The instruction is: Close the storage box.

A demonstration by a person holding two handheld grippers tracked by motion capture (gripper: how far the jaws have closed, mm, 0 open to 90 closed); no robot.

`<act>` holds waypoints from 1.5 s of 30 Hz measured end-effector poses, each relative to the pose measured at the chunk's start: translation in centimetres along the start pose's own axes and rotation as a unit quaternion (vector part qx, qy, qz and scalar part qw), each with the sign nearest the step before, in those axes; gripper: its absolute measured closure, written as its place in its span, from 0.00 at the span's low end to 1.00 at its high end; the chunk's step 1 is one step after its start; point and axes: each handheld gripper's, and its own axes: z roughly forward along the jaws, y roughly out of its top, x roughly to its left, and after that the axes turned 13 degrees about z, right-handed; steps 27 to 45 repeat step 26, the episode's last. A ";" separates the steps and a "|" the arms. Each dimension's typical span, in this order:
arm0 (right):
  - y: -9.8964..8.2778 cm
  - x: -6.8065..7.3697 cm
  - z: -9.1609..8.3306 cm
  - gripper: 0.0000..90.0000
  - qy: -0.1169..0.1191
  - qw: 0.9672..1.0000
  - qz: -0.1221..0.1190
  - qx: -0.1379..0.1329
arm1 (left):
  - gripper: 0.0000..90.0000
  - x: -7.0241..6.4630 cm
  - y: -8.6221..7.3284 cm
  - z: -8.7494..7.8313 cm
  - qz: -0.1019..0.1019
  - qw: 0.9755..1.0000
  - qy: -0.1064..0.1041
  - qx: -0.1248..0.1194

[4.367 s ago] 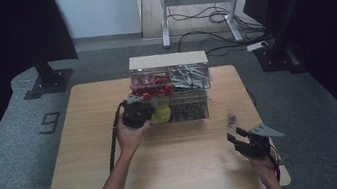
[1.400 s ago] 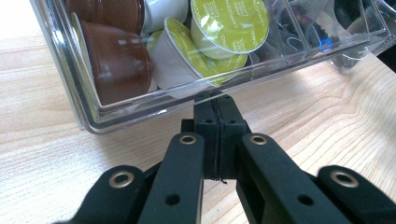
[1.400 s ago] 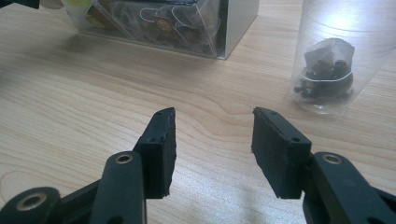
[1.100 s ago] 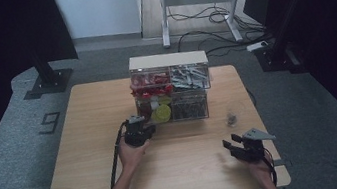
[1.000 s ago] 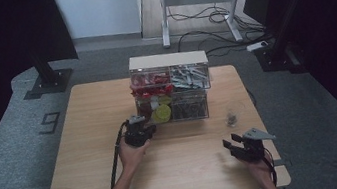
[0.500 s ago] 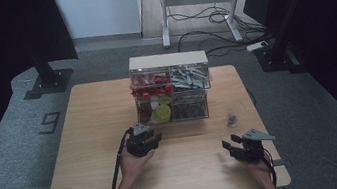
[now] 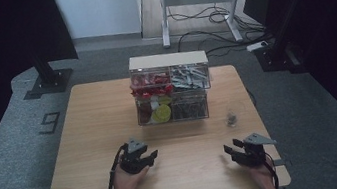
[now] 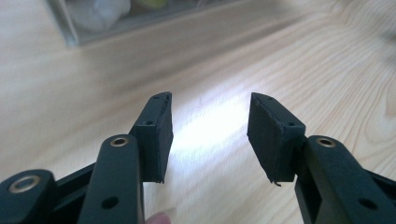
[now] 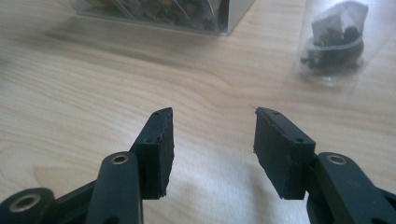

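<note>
The small clear bag (image 9: 335,44) on the counter (image 7: 87,137) is holding dark bits too blurred to name; it is lying near the right gripper (image 9: 212,140), ahead of its fingers, which are standing apart with nothing between them. The clear drawer box (image 7: 170,88) is sitting at the counter's far middle, its 4 compartments showing red pieces, grey metal pieces, a yellow item and dark contents. The left gripper (image 8: 209,130) has just been opening its fingers, empty over bare wood, the box cut off above.
</note>
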 end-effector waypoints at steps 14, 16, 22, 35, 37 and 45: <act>-0.9 -0.5 -1.3 0.53 -0.010 1.000 0.004 0.000 | 0.56 0.8 -3.3 -1.4 -0.029 0.999 0.008 0.026; -0.9 -0.5 -1.3 0.53 -0.012 1.000 0.004 -0.001 | 0.55 0.8 -3.3 -1.4 -0.028 0.999 0.012 0.027; -0.8 -0.4 -1.1 0.51 -0.015 1.000 -0.003 0.007 | 0.55 0.7 -3.3 -1.2 -0.015 0.999 0.025 0.026; -0.7 -0.4 -0.9 0.50 -0.014 1.000 -0.001 0.012 | 0.55 0.7 -3.3 -1.1 -0.012 0.999 0.026 0.024; -0.7 -0.4 -0.9 0.50 -0.014 1.000 -0.001 0.012 | 0.55 0.7 -3.3 -1.1 -0.012 0.999 0.026 0.024; -0.7 -0.4 -0.9 0.50 -0.014 1.000 -0.001 0.012 | 0.55 0.7 -3.3 -1.1 -0.012 0.999 0.026 0.024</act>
